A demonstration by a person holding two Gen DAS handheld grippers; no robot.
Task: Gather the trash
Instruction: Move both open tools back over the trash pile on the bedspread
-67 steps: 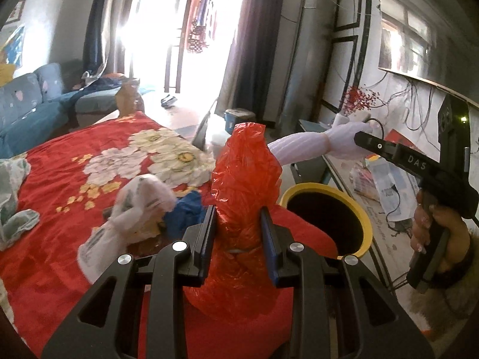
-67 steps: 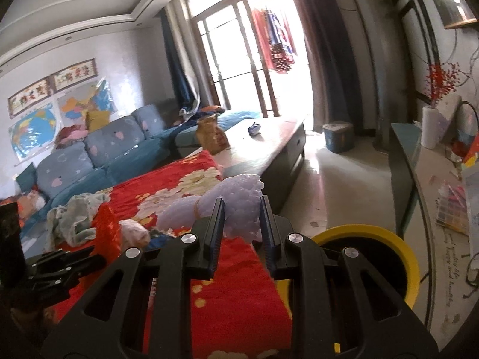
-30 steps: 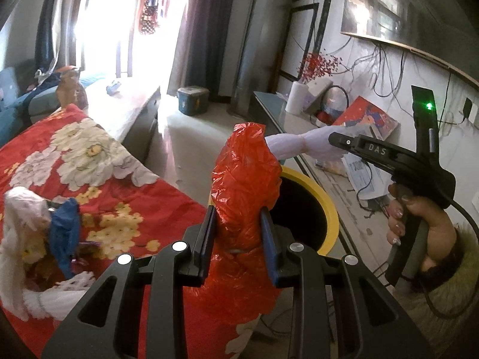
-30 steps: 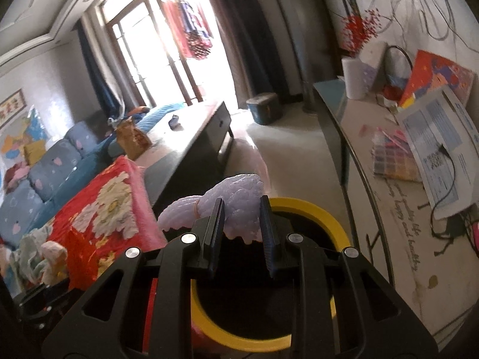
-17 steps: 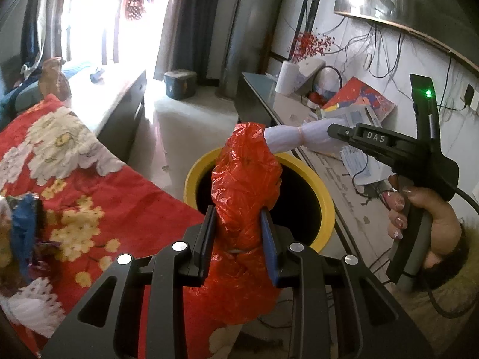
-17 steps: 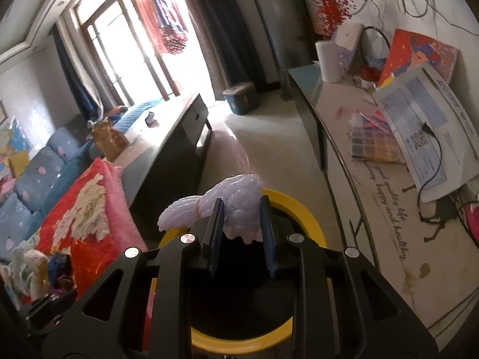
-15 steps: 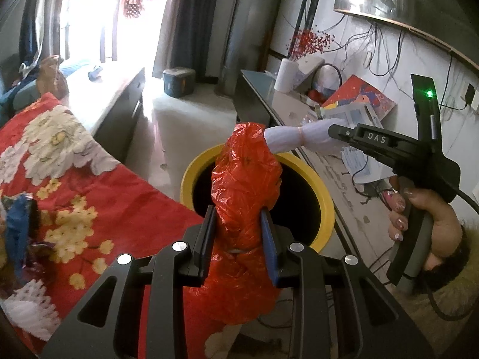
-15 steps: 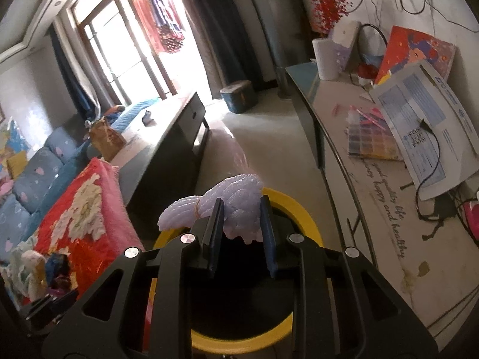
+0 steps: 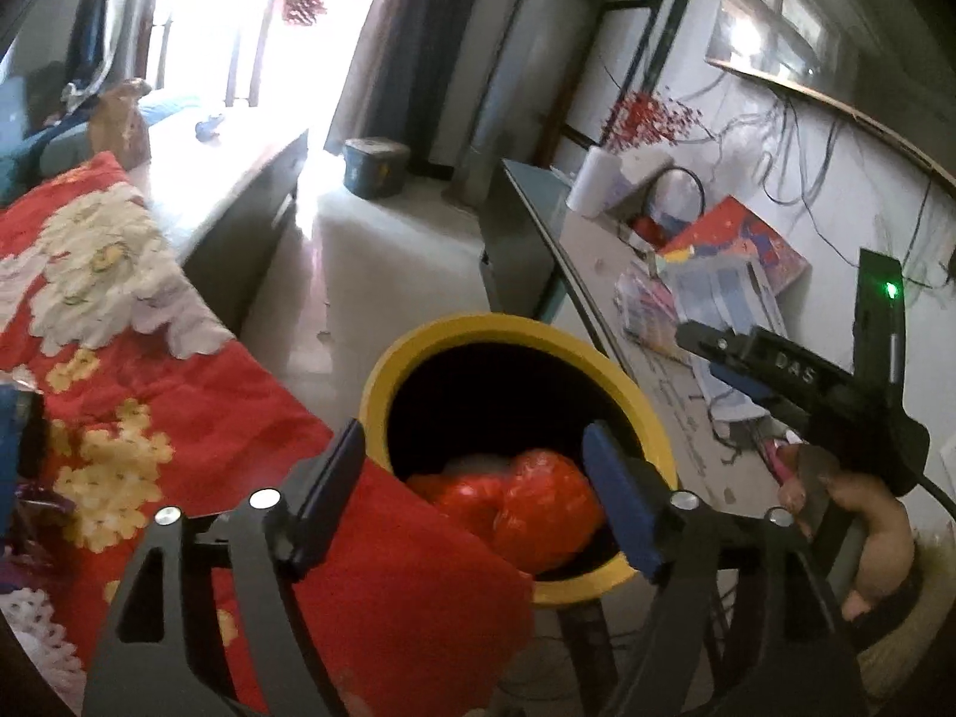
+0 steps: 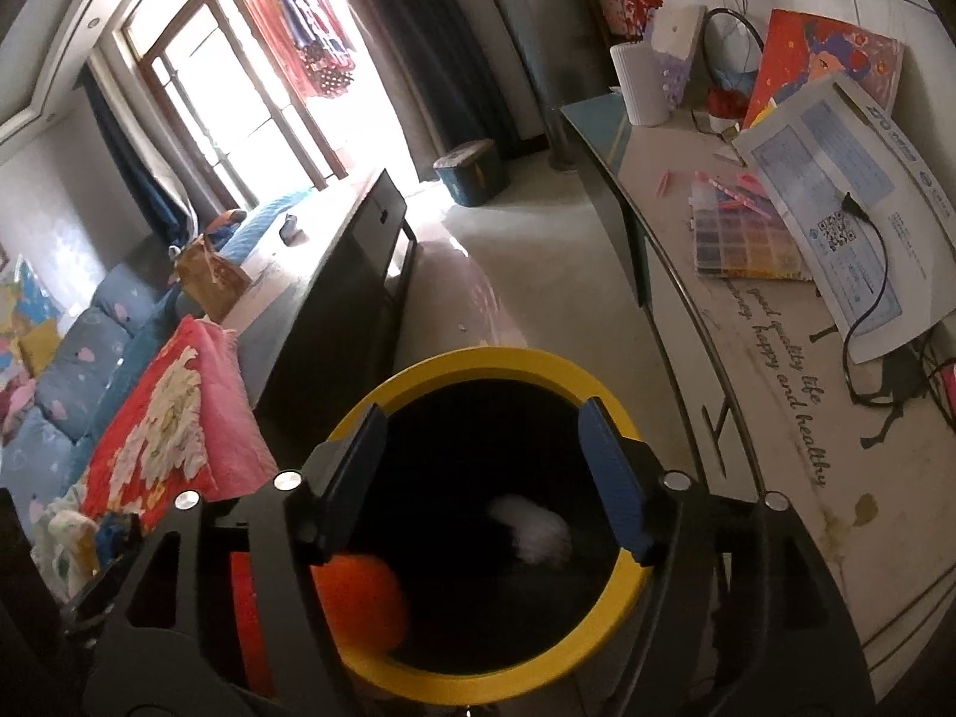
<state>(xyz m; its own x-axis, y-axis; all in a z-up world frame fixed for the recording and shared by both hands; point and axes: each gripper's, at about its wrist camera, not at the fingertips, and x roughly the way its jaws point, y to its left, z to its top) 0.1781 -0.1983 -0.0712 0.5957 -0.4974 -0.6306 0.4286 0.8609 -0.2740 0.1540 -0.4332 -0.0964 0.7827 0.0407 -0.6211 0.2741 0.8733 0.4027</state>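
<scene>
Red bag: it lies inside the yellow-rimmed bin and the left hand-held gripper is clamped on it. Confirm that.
Not quite. The red bag does lie inside the yellow-rimmed bin, but the left hand-held gripper is not clamped on it: its jaws are opening, with nothing pressed between them, above the bin. The left wrist view shows this.

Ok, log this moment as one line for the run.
left gripper: opening, empty | right gripper: opening, empty | red bag, pale wad: inside yellow bin
</scene>
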